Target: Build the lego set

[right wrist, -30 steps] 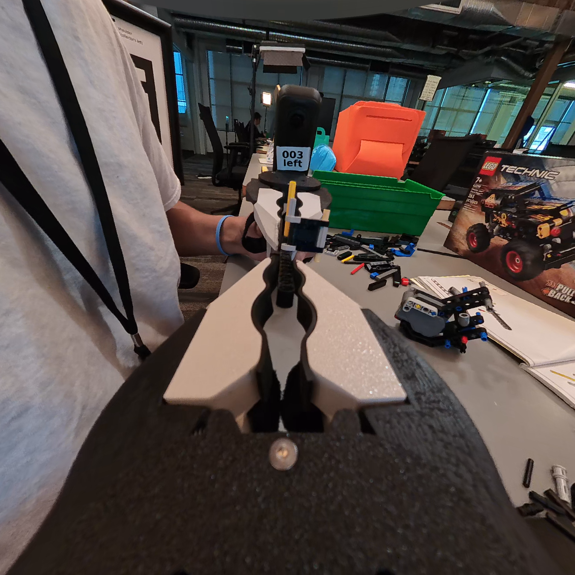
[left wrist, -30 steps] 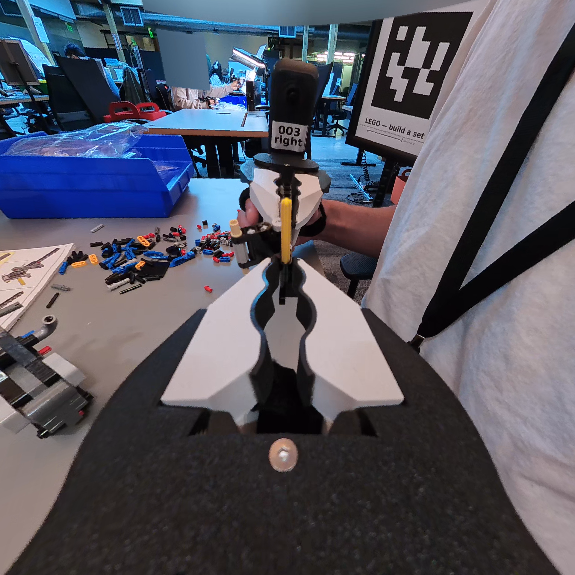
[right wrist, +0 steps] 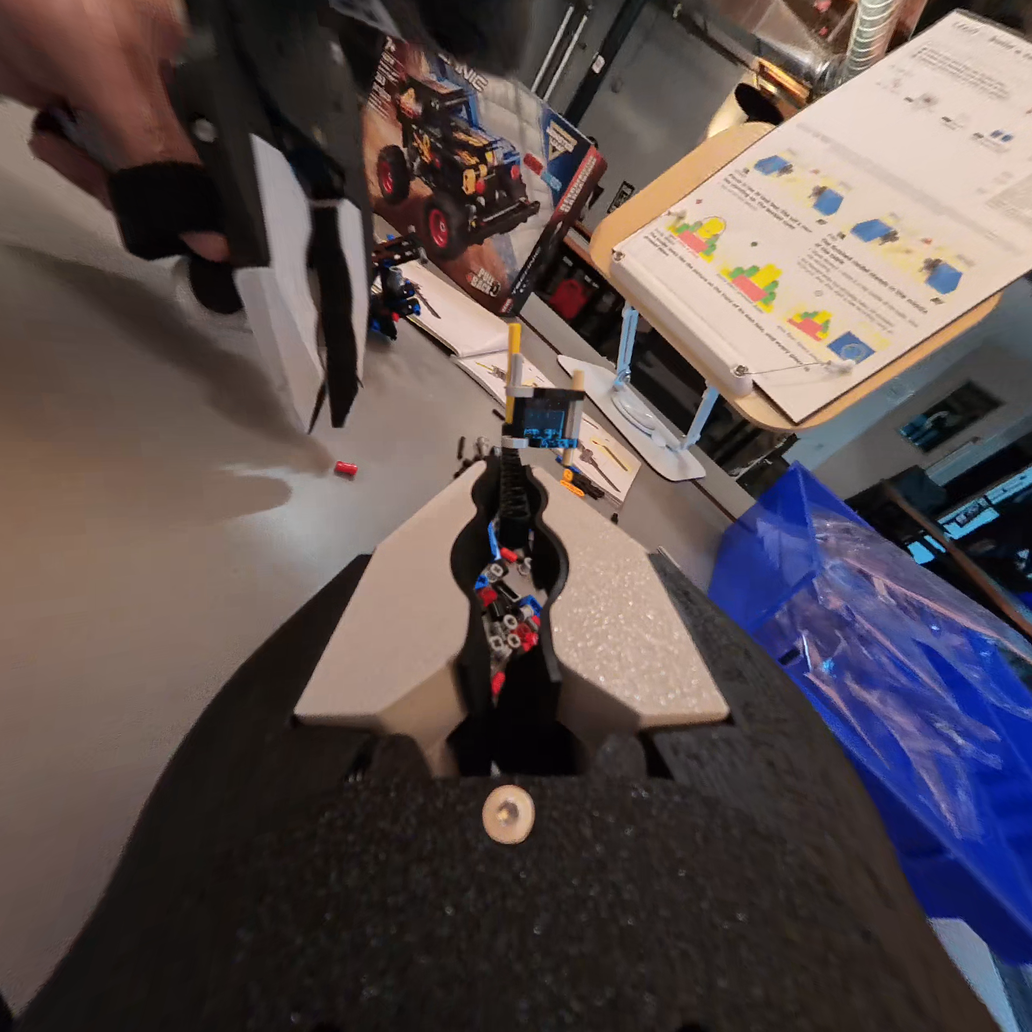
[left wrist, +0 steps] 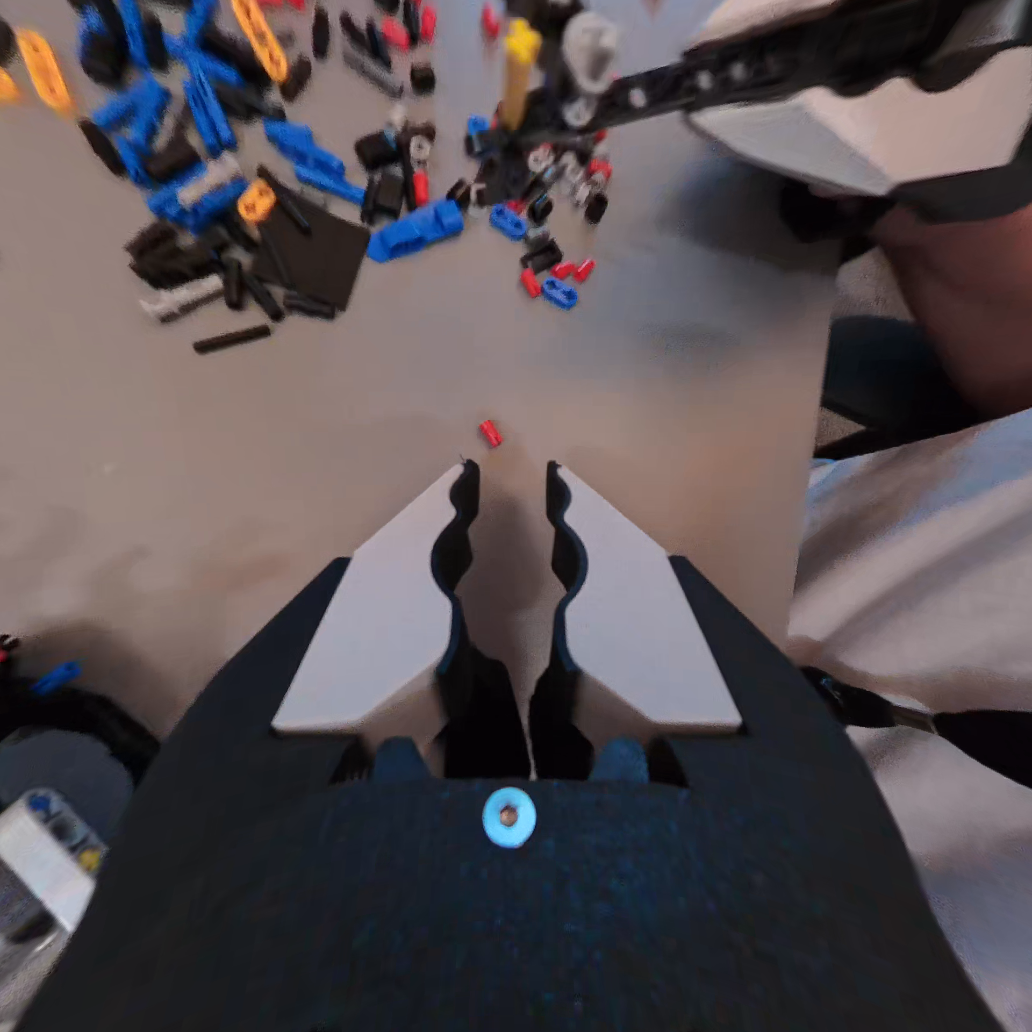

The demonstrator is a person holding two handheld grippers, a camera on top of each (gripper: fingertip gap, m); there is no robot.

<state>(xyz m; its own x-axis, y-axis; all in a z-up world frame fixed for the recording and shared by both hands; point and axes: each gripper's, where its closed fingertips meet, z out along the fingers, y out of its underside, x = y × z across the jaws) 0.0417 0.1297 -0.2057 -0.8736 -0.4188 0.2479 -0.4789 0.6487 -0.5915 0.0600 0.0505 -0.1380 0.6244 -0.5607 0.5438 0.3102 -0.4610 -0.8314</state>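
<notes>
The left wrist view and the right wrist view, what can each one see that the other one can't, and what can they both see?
Only the left wrist view shows the big spread of loose blue, black, orange and red pieces on the table. Only the right wrist view shows the truck box, the instruction board and the blue bin. Both show the lone red piece near the open left gripper, and the small build clamped in the right gripper.

Printed lettering stands on the set box (right wrist: 474, 167) on my table, and on the instruction sheet (right wrist: 826, 223) on its stand; I see no other writing.
</notes>
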